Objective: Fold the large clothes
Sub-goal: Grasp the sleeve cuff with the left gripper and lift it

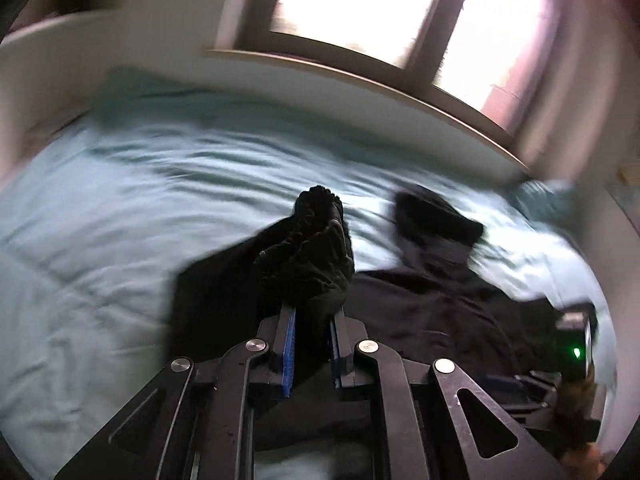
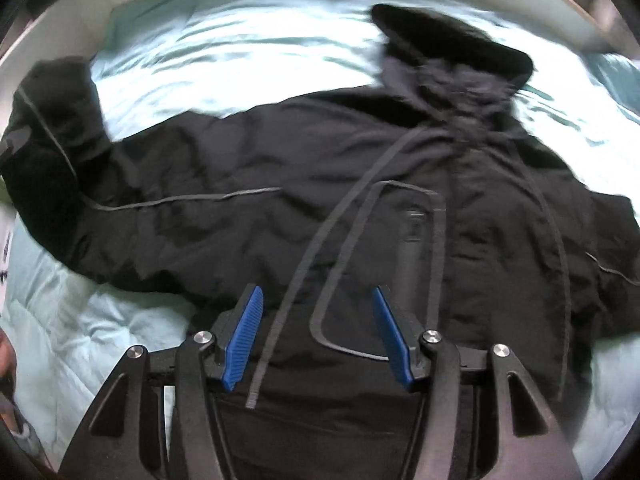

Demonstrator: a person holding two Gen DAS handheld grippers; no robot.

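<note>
A large black hooded jacket lies front-up on a pale blue bed, hood toward the far side, grey drawcords trailing down its chest. My left gripper is shut on the ribbed black cuff of one sleeve and holds it bunched above the bed. The rest of the jacket lies to its right. My right gripper is open and empty, hovering over the jacket's lower chest beside a zip pocket. The right gripper's body also shows in the left wrist view.
The bed's wrinkled blue cover spreads wide to the left. A white headboard ledge and a bright window stand behind the bed. A white wall borders the left side.
</note>
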